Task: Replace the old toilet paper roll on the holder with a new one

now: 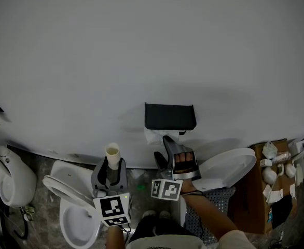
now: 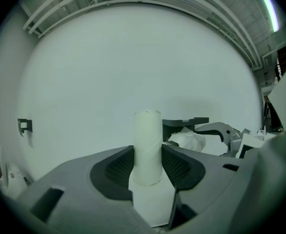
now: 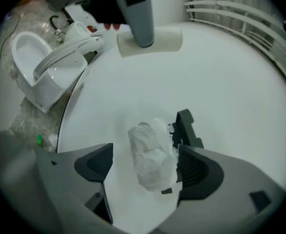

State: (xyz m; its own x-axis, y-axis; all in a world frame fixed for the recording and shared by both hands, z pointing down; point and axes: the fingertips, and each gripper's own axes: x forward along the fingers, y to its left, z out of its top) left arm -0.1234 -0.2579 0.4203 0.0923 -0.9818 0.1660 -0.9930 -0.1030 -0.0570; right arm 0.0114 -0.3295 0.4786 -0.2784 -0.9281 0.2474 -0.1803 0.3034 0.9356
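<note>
An empty cardboard tube [image 1: 112, 152] stands upright between the jaws of my left gripper [image 1: 110, 166], which is shut on it; the left gripper view shows the tube [image 2: 148, 147] pinched between both pads. A black holder [image 1: 170, 116] hangs on the white wall, with a crumpled white paper roll [image 1: 154, 135] just under it. My right gripper [image 1: 164, 152] is open right below the holder. In the right gripper view the white roll [image 3: 153, 152] lies between the spread jaws beside the holder [image 3: 184, 128], and the left pad stands apart from it.
A white toilet [image 1: 71, 211] with its seat raised stands low on the left, with a urinal [image 1: 9, 178] further left. Another toilet lid [image 1: 227, 167] and a mesh basket [image 1: 214, 201] are at the right, next to a cardboard box [image 1: 276, 175] of small items.
</note>
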